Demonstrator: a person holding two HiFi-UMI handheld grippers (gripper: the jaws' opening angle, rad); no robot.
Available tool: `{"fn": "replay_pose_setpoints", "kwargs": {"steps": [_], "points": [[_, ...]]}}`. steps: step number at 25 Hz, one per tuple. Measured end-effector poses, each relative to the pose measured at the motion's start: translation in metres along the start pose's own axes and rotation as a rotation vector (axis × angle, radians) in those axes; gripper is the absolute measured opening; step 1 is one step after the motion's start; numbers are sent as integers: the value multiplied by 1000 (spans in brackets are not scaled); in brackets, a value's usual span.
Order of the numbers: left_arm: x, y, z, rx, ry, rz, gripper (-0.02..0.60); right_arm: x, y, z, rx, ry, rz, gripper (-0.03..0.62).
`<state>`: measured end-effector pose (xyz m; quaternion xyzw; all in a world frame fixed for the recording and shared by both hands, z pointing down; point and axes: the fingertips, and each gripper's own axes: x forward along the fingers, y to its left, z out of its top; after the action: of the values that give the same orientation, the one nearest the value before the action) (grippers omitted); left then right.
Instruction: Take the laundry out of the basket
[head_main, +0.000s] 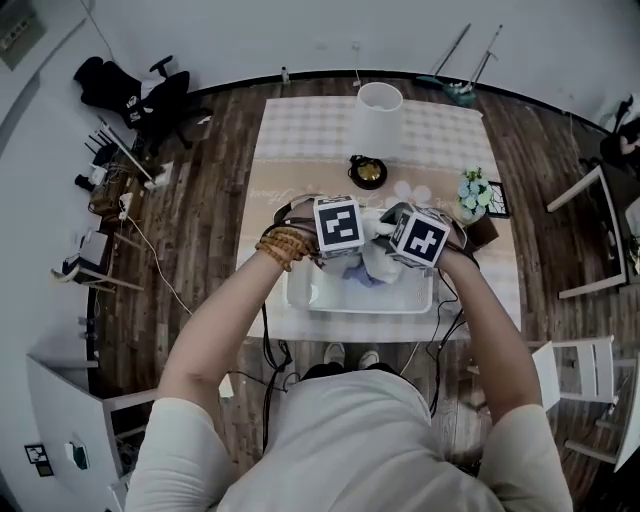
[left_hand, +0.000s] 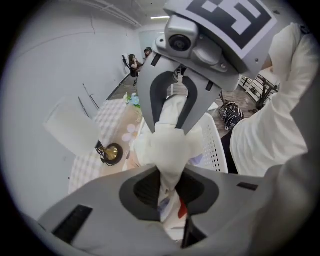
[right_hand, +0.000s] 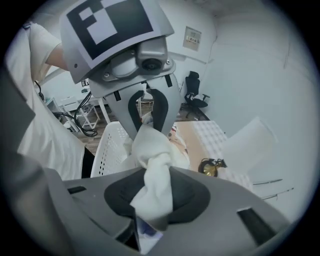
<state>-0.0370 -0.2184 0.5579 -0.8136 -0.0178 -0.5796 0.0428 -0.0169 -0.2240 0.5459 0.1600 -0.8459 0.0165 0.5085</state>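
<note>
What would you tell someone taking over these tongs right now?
Left tongs: shut on white cloth.
Right tongs: shut on the same cloth.
It hangs bunched between both, above the basket.
Done: cloth gripped and up over the basket.
To do: carry it clear and set it down; bluish fabric seems to remain inside.

Room: white walls (head_main: 250, 35), dark plank floor (head_main: 200, 230).
Cloth-covered bench (head_main: 300, 130) at centre; black office chair (head_main: 135, 92) upper left; white chairs (head_main: 580, 365) right.
</note>
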Motion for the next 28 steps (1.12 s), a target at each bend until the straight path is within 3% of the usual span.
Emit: {"fn": "replay_pose_setpoints", "kwargs": {"steps": [7, 13, 21, 26, 28], "points": [[-94, 23, 31, 42, -17, 122, 97, -85, -31, 48, -69, -37, -118, 121], [-103, 26, 49, 63, -19, 137, 95, -100, -36, 44, -72, -27, -142, 121], [-84, 10, 126, 174, -60, 54, 91, -143, -41, -27, 52, 27, -212, 121], [-64, -5, 217, 331, -128, 19, 87, -193, -41, -102, 186, 81, -291, 121], [-52, -28, 247, 372, -120, -62, 87, -217, -35, -138, 256, 114, -330, 121]]}}
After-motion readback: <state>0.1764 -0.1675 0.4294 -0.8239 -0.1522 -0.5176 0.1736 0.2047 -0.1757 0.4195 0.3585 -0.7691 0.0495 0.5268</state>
